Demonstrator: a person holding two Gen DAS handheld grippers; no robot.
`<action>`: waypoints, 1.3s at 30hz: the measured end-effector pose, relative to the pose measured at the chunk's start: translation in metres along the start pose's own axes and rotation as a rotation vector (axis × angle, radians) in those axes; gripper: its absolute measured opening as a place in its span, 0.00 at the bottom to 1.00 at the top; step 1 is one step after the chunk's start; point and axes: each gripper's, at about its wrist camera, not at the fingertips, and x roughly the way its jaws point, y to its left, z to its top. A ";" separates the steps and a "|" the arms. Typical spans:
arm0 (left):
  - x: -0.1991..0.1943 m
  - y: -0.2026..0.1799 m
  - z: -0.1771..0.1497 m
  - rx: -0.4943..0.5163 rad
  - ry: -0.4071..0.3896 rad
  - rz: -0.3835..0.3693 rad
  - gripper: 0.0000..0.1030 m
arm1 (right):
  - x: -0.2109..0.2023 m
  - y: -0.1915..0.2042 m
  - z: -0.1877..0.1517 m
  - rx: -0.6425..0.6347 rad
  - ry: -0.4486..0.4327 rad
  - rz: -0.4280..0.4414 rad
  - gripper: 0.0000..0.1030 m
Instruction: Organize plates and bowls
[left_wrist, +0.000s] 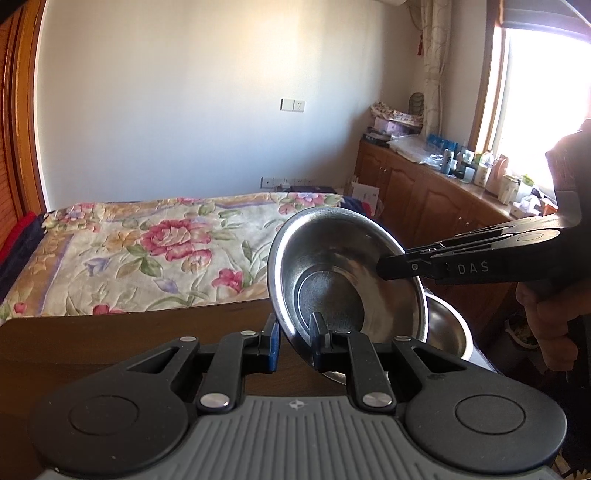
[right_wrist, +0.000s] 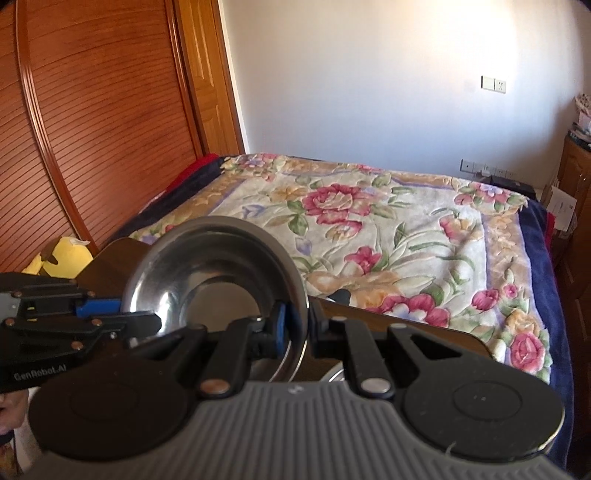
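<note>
- Left gripper, aimed downward, clenched on the near rim of a round shiny steel bowl, held tilted above the dark wooden bench.
- Right gripper, angled down likewise, clamped on the same bowl's opposite rim.
- Left wrist view only: a second steel bowl under the lifted one, a hand on the right gripper's handle, a wooden cabinet.
- Right wrist view only: a yellow plush toy by slatted wardrobe doors.
</note>
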 end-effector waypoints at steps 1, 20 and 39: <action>-0.005 -0.002 0.000 0.002 -0.005 -0.004 0.18 | -0.004 0.002 -0.001 -0.002 -0.005 -0.003 0.14; -0.082 -0.032 -0.043 0.020 -0.056 -0.083 0.17 | -0.075 0.034 -0.040 -0.021 -0.052 -0.059 0.14; -0.119 -0.036 -0.110 0.017 -0.037 -0.119 0.16 | -0.096 0.066 -0.106 0.016 -0.022 -0.065 0.15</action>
